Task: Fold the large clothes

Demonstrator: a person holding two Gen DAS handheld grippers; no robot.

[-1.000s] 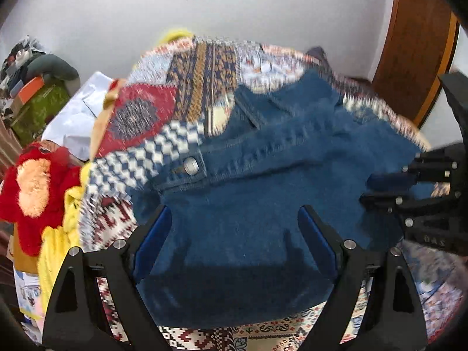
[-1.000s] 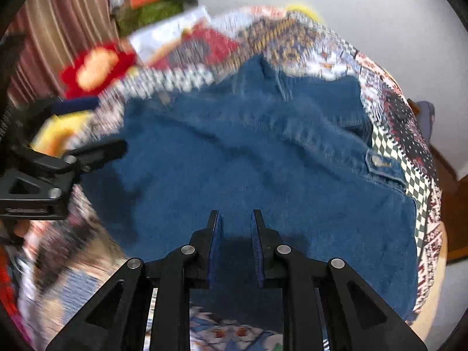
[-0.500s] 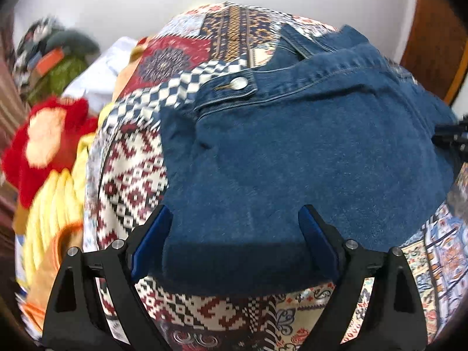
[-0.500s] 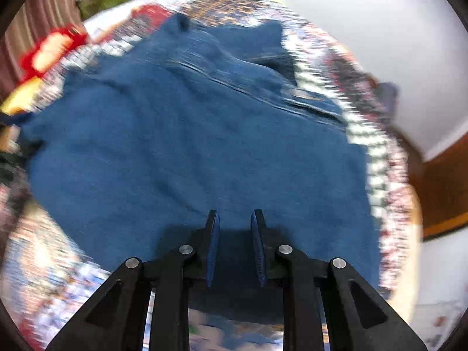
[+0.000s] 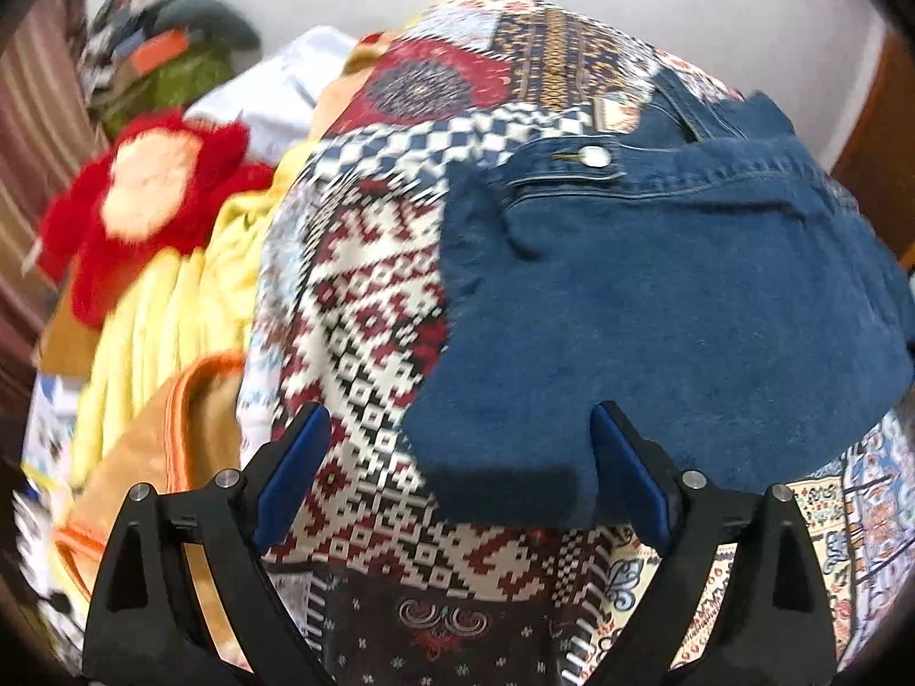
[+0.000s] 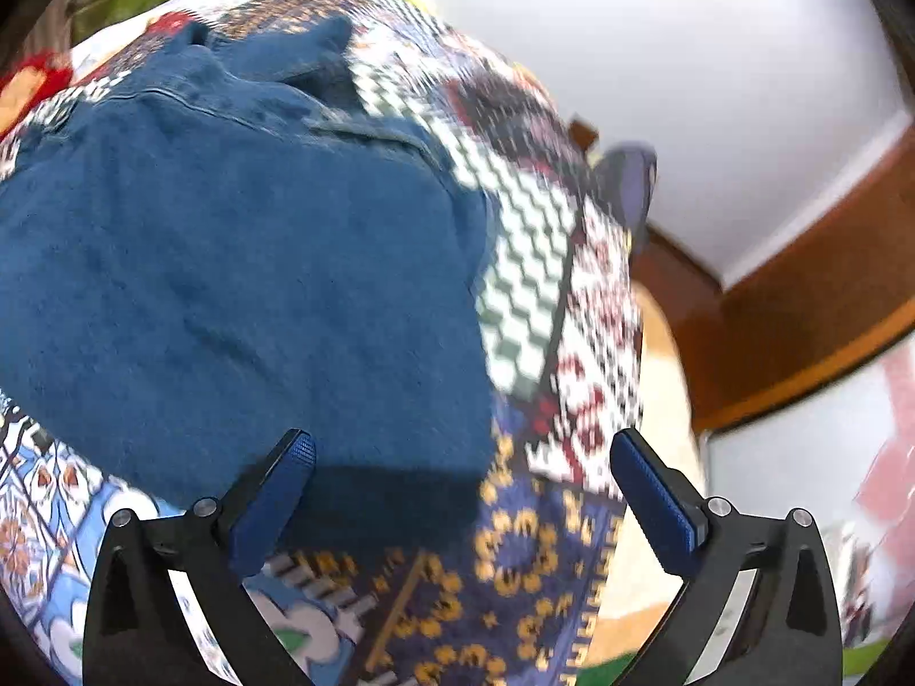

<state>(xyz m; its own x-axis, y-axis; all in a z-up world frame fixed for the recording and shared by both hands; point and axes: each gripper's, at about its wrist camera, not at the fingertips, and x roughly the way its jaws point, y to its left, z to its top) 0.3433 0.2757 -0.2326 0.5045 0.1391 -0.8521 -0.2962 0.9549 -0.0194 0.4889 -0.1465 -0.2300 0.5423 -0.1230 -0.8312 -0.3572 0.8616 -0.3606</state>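
Right tool has opened wide since 0.5 s ago; left tool wide too. Denim jacket lies mid-fold on patchwork bedspread; next, grip near corners.

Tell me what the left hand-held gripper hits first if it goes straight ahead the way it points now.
Probably the near left corner of the denim jacket, lying on the patterned bedspread. The left hand-held gripper is open around that edge; depth is unclear, so the bedspread could come first.

No text, label or number seems legible in either blurred view.
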